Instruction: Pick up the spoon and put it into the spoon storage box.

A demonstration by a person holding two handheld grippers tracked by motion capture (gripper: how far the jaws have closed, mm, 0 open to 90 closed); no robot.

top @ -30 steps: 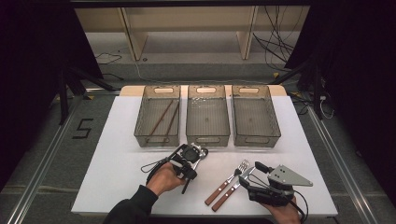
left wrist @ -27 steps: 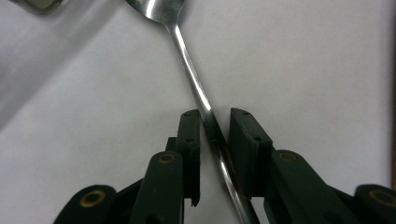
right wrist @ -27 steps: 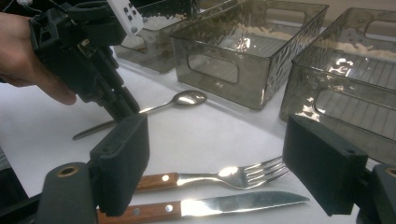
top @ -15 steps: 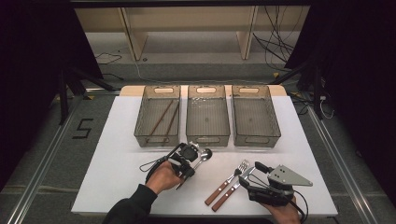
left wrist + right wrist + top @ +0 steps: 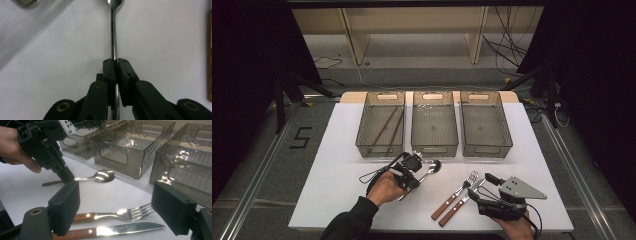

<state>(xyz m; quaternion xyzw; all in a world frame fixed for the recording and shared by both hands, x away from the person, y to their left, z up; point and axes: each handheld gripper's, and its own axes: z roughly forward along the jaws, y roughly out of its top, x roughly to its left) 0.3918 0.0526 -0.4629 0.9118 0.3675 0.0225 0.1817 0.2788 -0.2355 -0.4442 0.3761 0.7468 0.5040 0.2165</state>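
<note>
A steel spoon (image 5: 432, 166) lies on the white table (image 5: 337, 170) in front of the bins. My left gripper (image 5: 115, 61) has just been closing and its pads now press on the spoon's thin handle (image 5: 113, 47); the high view shows this gripper (image 5: 414, 175) tilted down over the handle. In the right gripper view the spoon (image 5: 102, 175) rests flat under that gripper (image 5: 53, 161). My right gripper (image 5: 116, 192) stands open near the front right, nothing between its pads. Just past it lie a wooden-handled fork (image 5: 120, 213) and knife (image 5: 125, 228).
Three smoky clear bins stand in a row at the back: the left bin (image 5: 362, 142) holds chopsticks (image 5: 384, 125), the middle bin (image 5: 434, 145) and right bin (image 5: 487, 145) look bare. The fork (image 5: 458, 192) and knife (image 5: 462, 202) lie between the two hands.
The left gripper's jaws have come together on the spoon's handle. Both hands stay where they were, and the fork and knife have not moved.
</note>
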